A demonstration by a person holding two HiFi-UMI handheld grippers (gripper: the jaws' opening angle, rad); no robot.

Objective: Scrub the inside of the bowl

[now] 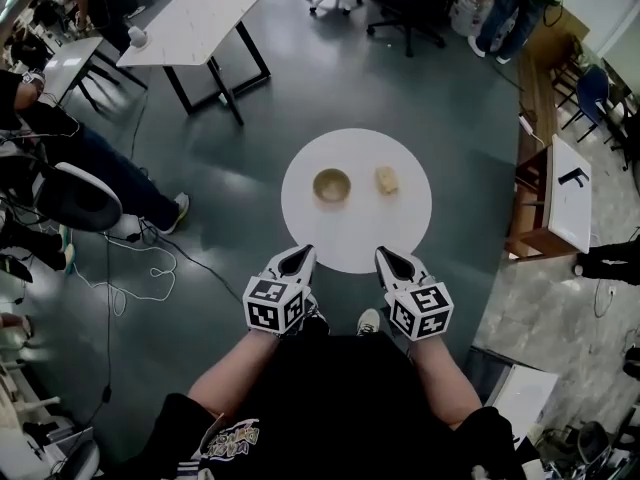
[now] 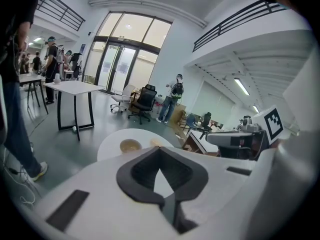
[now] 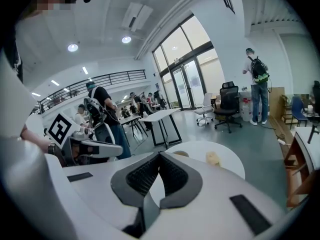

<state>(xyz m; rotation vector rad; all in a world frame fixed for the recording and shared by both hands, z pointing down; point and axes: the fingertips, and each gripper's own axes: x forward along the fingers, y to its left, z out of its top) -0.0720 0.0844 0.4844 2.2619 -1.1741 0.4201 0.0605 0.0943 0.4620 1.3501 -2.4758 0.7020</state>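
A: Where's the bowl point(image 1: 332, 185) rn?

B: Upright on the round white desk point(image 1: 350, 243), a bit left of centre. The sponge point(image 1: 386, 179) lies just beside it on the right, apart, not touching.

A: Fingers?

B: Both pairs closed w/ nothing between them. The left gripper point(image 1: 298, 259) and right gripper point(image 1: 391, 259) hover at the desk's near edge, pointing across it and somewhat down (each gripper view shows the tips met, w/ the desk beyond).

A: So which way is the bowl from them?

B: Ahead, further across the desk. It sits ahead and slightly to the right of the left gripper, so the left is the nearer one. The sponge is almost straight ahead of the right gripper. Its long axis looks to run roughly away from the person, but it's small in frame, so not sure.

A: Stage?

B: Can't pin it. Sponge down beside the bowl and both grippers empty fits a scrub yet to come, or one done w/ the sponge set back. The bowl's inside is too small to judge clean vs dirty. Either way, left lines up w/ the bowl, right w/ the sponge.
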